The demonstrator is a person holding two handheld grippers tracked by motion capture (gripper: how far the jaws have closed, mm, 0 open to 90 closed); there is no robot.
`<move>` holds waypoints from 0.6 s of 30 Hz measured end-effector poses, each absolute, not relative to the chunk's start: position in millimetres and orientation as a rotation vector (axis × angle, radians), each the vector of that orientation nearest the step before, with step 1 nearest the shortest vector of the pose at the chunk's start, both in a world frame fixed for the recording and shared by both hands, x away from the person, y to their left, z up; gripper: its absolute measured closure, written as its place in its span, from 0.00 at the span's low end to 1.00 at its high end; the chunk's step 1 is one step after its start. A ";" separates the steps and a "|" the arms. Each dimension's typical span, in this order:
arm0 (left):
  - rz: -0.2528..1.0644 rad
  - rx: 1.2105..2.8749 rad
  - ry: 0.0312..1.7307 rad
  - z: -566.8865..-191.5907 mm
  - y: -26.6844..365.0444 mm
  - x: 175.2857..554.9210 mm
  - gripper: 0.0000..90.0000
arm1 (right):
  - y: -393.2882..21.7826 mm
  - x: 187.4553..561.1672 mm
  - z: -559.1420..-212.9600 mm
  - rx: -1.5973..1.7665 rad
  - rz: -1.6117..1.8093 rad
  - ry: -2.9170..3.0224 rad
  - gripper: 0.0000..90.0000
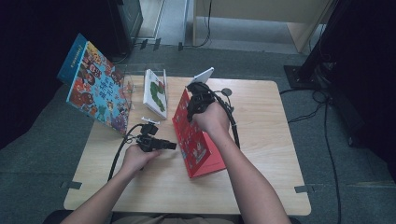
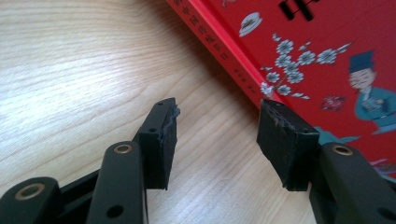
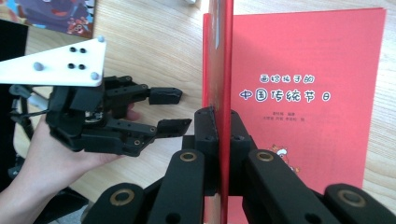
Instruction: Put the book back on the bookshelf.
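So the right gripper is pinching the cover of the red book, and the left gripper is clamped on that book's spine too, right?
Not quite. The right gripper does pinch the red book by its cover, but the left gripper is open, its jaws empty beside the spine over bare table, as the left gripper view shows.

The red book (image 1: 196, 135) stands partly open on the wooden surface (image 1: 261, 154), near its middle. Its front cover is lifted upright, edge-on in the right gripper view, while the opened page below lies flat and shows blue Chinese title characters on plain red. The cover's outside carries white blossoms and a small figure in blue (image 2: 371, 88). Its spine (image 2: 219, 44) rests on the surface.
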State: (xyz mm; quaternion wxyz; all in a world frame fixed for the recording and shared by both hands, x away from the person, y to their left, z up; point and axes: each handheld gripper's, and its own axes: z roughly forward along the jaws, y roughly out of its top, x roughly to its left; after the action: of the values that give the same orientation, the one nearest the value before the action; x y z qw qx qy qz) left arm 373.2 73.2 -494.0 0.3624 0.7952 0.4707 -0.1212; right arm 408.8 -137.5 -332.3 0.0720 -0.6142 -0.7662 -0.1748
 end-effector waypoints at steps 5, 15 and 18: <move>-0.338 2.024 1.194 -488.8 73.7 375.6 0.49 | -148.0 404.0 -322.0 -1.834 -0.577 -2.290 0.98; -0.355 2.007 1.147 -474.8 74.1 381.6 0.43 | -160.4 391.6 -302.0 -1.788 -0.639 -2.314 0.98; -0.374 2.004 1.127 -471.1 71.8 382.8 0.41 | -162.7 389.3 -299.9 -1.774 -0.648 -2.320 0.98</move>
State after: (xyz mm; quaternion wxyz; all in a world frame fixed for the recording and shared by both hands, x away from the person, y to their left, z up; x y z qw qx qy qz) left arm 382.8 71.8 -471.1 0.3952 0.7903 0.4444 -0.1475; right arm 389.3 -162.7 -299.9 0.0750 -0.5915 -0.7732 -0.2159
